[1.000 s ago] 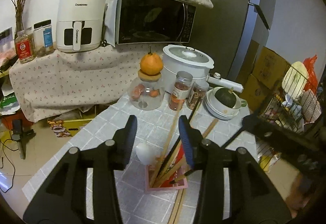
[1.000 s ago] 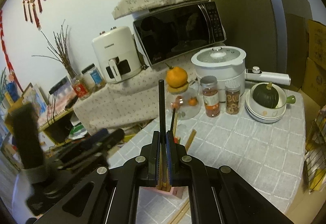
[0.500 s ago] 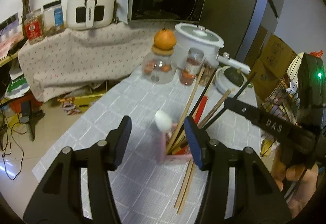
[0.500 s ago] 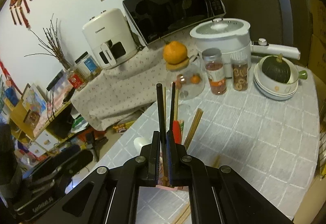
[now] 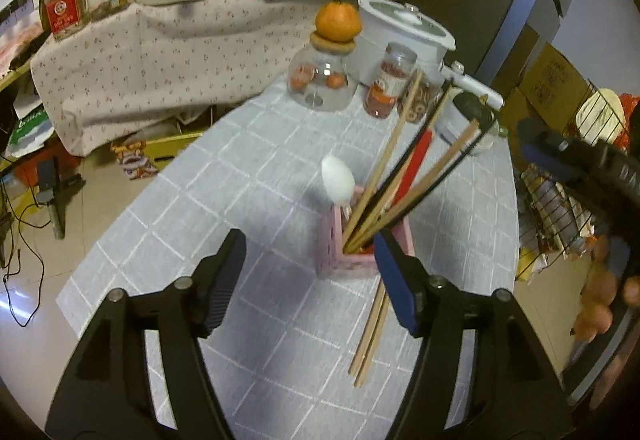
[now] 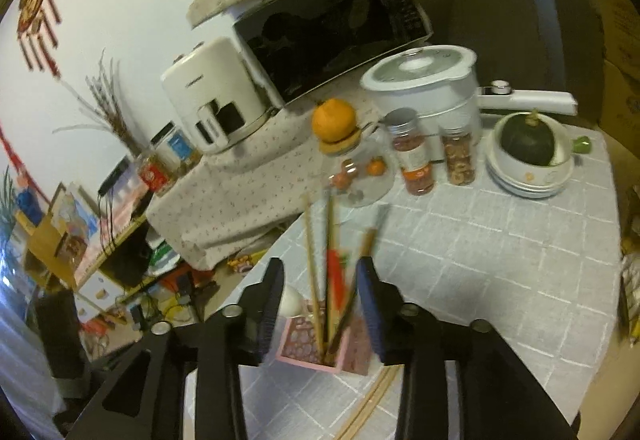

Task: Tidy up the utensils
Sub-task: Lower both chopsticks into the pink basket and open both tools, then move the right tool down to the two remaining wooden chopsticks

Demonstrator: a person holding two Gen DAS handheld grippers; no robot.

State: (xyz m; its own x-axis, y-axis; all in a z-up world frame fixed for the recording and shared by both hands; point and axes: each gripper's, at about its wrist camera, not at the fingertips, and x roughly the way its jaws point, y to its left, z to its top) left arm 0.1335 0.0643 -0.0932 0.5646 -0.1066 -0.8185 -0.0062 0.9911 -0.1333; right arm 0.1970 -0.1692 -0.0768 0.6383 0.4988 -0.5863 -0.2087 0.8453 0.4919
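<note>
Both tongs [image 5: 310, 280] [image 6: 320, 304] opening; 1 pink holder [image 5: 362, 260].

1. A table [image 5: 248, 175] in grey checked cloth carries a pink utensil holder [image 5: 332, 252].
2. Wooden chopsticks [image 5: 370, 332] lie just before the holder.
3. Beyond it stand a glass jar [image 5: 322, 83], two spice jars [image 6: 416, 159] and stacked bowls [image 6: 528, 175].

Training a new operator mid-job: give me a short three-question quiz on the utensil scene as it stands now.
1. True or false: every wooden chopstick is already in the pink square utensil holder.
2. What sits on the cork lid of the round glass jar? A) orange fruit B) green squash C) white spoon
3. Fill in: the left gripper holds ____.

Key:
1. False; a pair of loose wooden chopsticks lies on the grey checked tablecloth.
2. A, the orange fruit.
3. Nothing; its fingers are opening.
</note>
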